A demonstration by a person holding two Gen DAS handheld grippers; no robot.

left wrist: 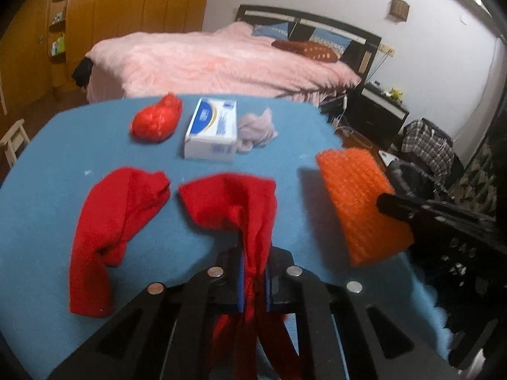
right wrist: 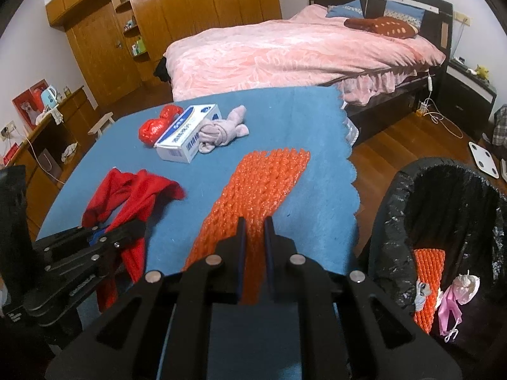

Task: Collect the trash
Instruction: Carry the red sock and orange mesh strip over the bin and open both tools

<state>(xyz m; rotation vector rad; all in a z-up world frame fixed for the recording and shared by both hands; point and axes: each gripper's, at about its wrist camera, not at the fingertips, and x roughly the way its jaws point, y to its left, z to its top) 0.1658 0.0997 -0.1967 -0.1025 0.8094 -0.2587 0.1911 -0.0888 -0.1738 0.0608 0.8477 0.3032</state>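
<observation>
My left gripper is shut on a red sock, which bunches between its blue pads and hangs below them. A second red sock lies flat to its left on the blue tablecloth. My right gripper is shut on the near end of an orange bubble-wrap sheet that stretches away over the cloth. The left wrist view shows that sheet raised at the table's right edge. From the right wrist view the left gripper sits at the left on the red socks.
A crumpled red plastic bag, a white box and a pale pink cloth lie at the table's far side. A black-lined bin stands right of the table, holding orange wrap and pink scraps. A pink bed is behind.
</observation>
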